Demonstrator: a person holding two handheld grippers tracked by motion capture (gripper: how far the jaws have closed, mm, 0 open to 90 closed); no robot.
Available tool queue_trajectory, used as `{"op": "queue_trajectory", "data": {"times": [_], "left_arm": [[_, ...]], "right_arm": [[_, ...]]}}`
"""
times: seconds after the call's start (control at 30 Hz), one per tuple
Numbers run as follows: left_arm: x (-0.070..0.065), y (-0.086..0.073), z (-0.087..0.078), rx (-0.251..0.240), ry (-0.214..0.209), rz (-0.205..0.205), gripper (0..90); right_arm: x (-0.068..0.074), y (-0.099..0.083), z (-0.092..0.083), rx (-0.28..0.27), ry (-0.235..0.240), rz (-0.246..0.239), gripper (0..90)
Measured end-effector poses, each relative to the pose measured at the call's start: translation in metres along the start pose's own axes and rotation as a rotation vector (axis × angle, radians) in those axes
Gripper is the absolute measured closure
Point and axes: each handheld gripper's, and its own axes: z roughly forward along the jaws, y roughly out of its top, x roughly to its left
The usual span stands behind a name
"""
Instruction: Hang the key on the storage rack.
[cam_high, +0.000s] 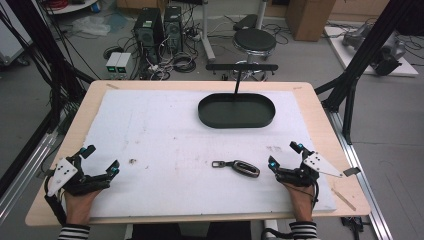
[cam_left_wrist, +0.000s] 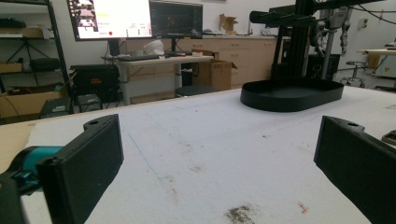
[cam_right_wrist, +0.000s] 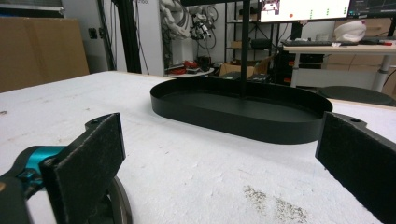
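Note:
A black key fob with a metal clip lies flat on the white mat, near the front edge. My right gripper rests open on the mat just right of the fob, apart from it. In the right gripper view both pads stand wide with nothing between them, and a dark rounded edge that looks like the fob peeks from behind the left pad. At the front left, my left gripper is open too, its jaws bare. The fob's tip shows at the far right.
A black oval tray with an upright post and crossbar sits at the back centre-right of the mat; it also shows as the tray and tray. Small dirt stains mark the mat. A stool, computers and cables stand beyond the table.

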Motion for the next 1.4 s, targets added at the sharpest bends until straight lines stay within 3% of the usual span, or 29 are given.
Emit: {"op": "queue_trajectory", "data": {"times": [0.13,0.33,0.43,0.9,0.97,1.0,1.07,1.1,1.13,1.3,1.33,1.37,1.4], "left_arm": [[0.0,0.0,0.0,0.0,-0.001,0.007,1.8],[0.0,0.0,0.0,0.002,-0.002,0.005,1.8],[0.0,0.0,0.0,-0.001,-0.001,0.004,1.8],[0.0,0.0,-0.001,-0.001,-0.002,0.006,1.8],[0.0,0.0,0.0,-0.002,-0.001,0.004,1.8],[0.0,0.0,-0.001,-0.001,-0.001,0.006,1.8],[0.0,0.0,-0.001,-0.001,-0.002,0.006,1.8],[0.0,0.0,-0.001,-0.001,-0.002,0.006,1.8],[0.0,0.0,-0.001,-0.002,-0.002,0.007,1.8],[-0.001,0.0,-0.001,-0.003,-0.003,0.009,1.8],[-0.001,0.0,-0.001,-0.003,-0.003,0.01,1.8],[-0.001,0.0,-0.001,-0.003,-0.003,0.01,1.8],[-0.001,0.0,-0.001,-0.004,-0.003,0.01,1.8]], "right_arm": [[-0.002,0.0,-0.001,-0.004,0.001,0.018,0.3],[-0.001,0.0,-0.002,-0.019,-0.001,-0.003,0.3],[-0.001,0.0,-0.002,-0.017,-0.004,0.009,0.3],[-0.004,0.01,0.0,0.035,0.001,-0.002,0.3],[-0.005,0.017,0.0,0.067,0.008,-0.001,0.3],[-0.007,0.024,0.002,0.119,0.008,-0.035,0.3],[-0.007,0.032,0.004,0.165,0.022,-0.046,0.3],[-0.007,0.032,0.004,0.165,0.022,-0.046,0.3],[-0.007,0.042,0.008,0.201,0.043,-0.068,0.3],[-0.005,0.058,0.017,0.266,0.086,-0.128,0.3],[-0.003,0.065,0.023,0.317,0.115,-0.146,0.3],[-0.003,0.065,0.023,0.317,0.115,-0.146,0.3],[-0.002,0.068,0.027,0.351,0.135,-0.163,0.3]]}}
